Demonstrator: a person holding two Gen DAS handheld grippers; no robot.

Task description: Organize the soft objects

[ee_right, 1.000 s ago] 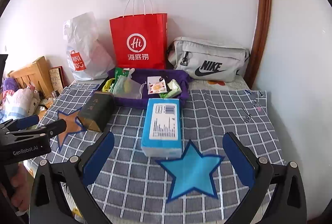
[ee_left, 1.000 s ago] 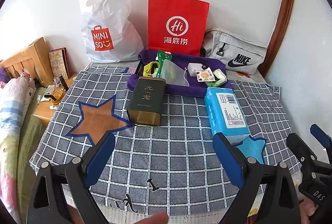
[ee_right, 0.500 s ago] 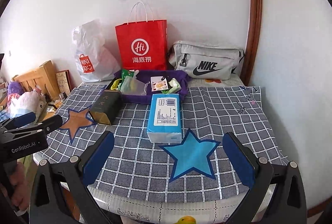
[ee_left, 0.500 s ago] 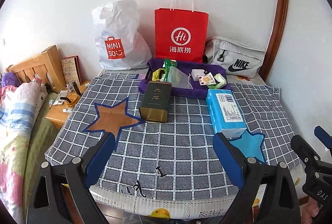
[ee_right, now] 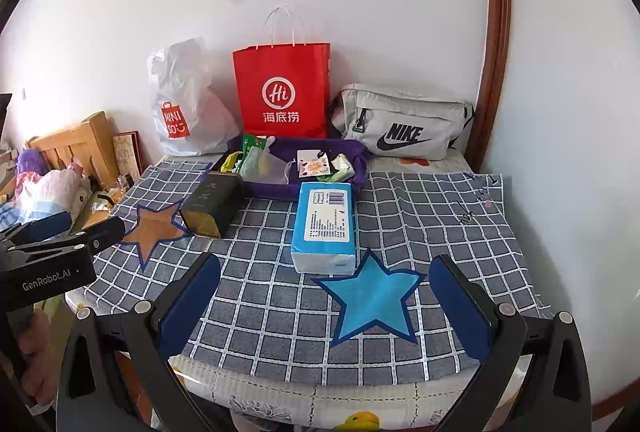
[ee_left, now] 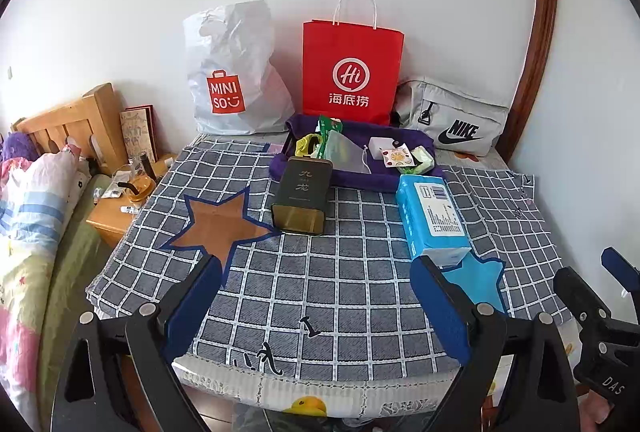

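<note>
A blue tissue pack point(ee_left: 432, 216) point(ee_right: 326, 226) lies on the checked cloth, its near end touching a blue star point(ee_left: 478, 278) point(ee_right: 372, 296). A dark green tin point(ee_left: 302, 195) point(ee_right: 212, 203) lies beside an orange star point(ee_left: 218, 228) point(ee_right: 154, 228). Behind them a purple tray point(ee_left: 416, 141) point(ee_right: 358, 159) holds small packets and a mesh pouch. My left gripper point(ee_left: 316, 306) stands open over the table's near edge with nothing between its fingers. My right gripper point(ee_right: 326, 306) is open too, in front of the blue star.
Against the wall stand a white Miniso bag point(ee_left: 232, 79), a red paper bag point(ee_left: 352, 71) and a grey Nike pouch point(ee_left: 452, 119). A bed with a wooden headboard point(ee_left: 76, 123) and a cluttered nightstand point(ee_left: 128, 191) lie to the left. The wall closes the right side.
Both grippers have pulled back and risen from the table, so its near edge now shows. Both stay open. The objects have not moved.
</note>
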